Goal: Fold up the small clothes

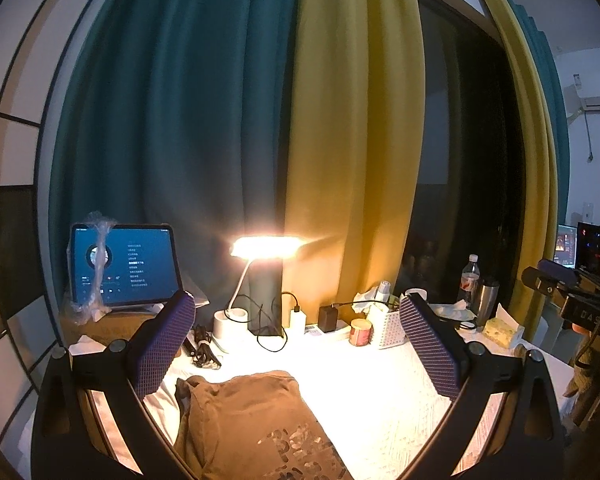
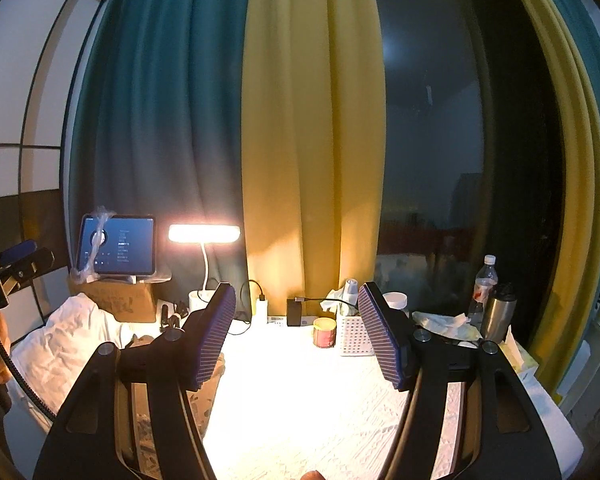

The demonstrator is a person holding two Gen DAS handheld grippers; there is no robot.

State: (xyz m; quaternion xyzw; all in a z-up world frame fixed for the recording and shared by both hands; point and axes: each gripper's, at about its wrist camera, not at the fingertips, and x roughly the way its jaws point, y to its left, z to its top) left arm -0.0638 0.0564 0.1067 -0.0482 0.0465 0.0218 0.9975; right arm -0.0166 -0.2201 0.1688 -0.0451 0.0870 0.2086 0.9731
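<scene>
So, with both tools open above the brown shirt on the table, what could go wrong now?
1. The lit lamp and its loose cable lie just behind the brown shirt; a lifted edge might catch them.
2. The candle jar and white basket stand close to the right tool; a wide swing could knock them.
3. Glare may hide the shirt's edges.

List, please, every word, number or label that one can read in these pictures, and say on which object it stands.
"DAS": on the right gripper's body, cut off by the frame edge.
Tablet screen: lines of text, too small to read.
Brown garment: worn grey print, unreadable.
Water bottle label: too blurred.
</scene>
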